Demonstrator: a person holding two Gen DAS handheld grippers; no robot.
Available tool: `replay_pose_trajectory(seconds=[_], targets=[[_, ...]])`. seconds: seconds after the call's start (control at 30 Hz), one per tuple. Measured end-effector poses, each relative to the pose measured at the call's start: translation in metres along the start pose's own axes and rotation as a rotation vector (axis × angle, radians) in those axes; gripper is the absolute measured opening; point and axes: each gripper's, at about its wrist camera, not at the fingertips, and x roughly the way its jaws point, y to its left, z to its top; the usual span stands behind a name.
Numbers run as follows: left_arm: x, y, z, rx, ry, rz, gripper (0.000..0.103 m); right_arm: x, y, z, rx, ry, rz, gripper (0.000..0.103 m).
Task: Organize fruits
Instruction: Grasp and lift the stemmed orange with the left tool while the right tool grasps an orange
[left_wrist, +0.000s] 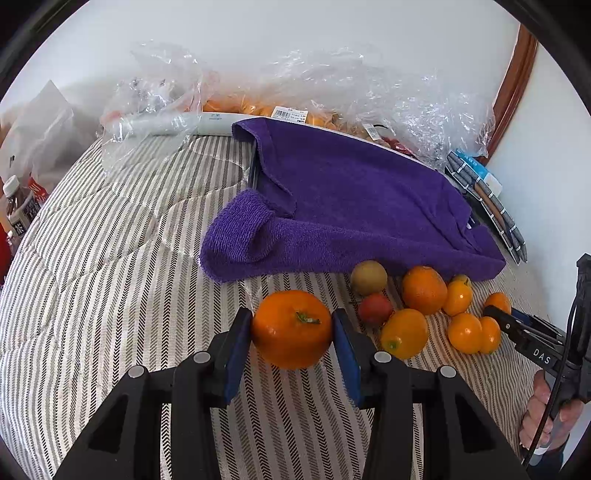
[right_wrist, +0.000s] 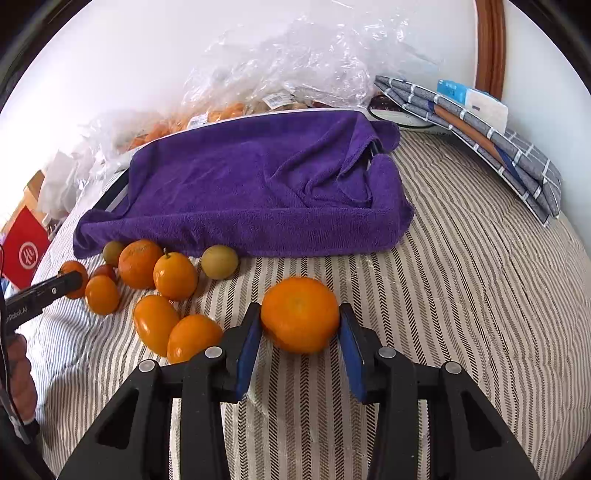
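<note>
We hold two grippers over a bed covered in a striped grey-and-white quilt (left_wrist: 110, 295). The left gripper (left_wrist: 291, 332) has its jaws closed on a round orange fruit with a green stem stub (left_wrist: 291, 328). The right gripper (right_wrist: 300, 317) has its jaws closed on a second round orange fruit (right_wrist: 300, 314), smooth side toward us.

In the right wrist view the loose pile (right_wrist: 155, 288) counts nine: six orange fruits of mixed size, two dull green-brown round ones and one small red one, all just beside the front edge of a purple terry towel (right_wrist: 240, 184) draped over a box-shaped thing. The quilt to the right of the towel lies open.

Behind the towel sit crumpled clear plastic bags (left_wrist: 332, 92) of orange fruit with white barcode labels, too small to read. We read "DAS" on the right gripper seen from the left (left_wrist: 496, 317). A folded grey checked cloth (right_wrist: 480, 140) lies at the far right.
</note>
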Motion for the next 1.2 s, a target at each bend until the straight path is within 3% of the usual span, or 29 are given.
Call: replay_pose_trajectory(seconds=[0.17,0.3,0.4,0.47,0.77,1.03,1.2], targets=[[0.001,0.003,-0.001,-0.021,-0.007,-0.001,0.051,0.005,0.008,0.001,-0.042,-0.002,-0.054,0.048],[0.002,-0.003,-0.005,0.005,-0.022,0.025,0.052,0.004,0.011,-0.001,-0.067,-0.004,-0.066,0.047],[0.001,-0.007,-0.006,0.027,-0.021,0.014,0.049,0.002,0.007,-0.002,-0.045,-0.012,-0.056,0.042],[-0.001,-0.006,-0.006,0.025,-0.03,0.011,0.042,0.0,0.002,-0.002,-0.023,-0.017,-0.036,0.041],[-0.023,-0.004,-0.007,0.014,-0.14,-0.019,0.041,-0.01,-0.009,-0.01,0.028,-0.029,-0.011,0.04],[-0.02,0.001,-0.006,-0.008,-0.123,-0.028,0.035,-0.025,-0.01,-0.012,0.032,-0.051,-0.028,0.04],[-0.008,-0.004,-0.008,0.014,-0.05,-0.024,0.047,-0.024,-0.006,-0.015,0.027,-0.044,-0.026,0.04]])
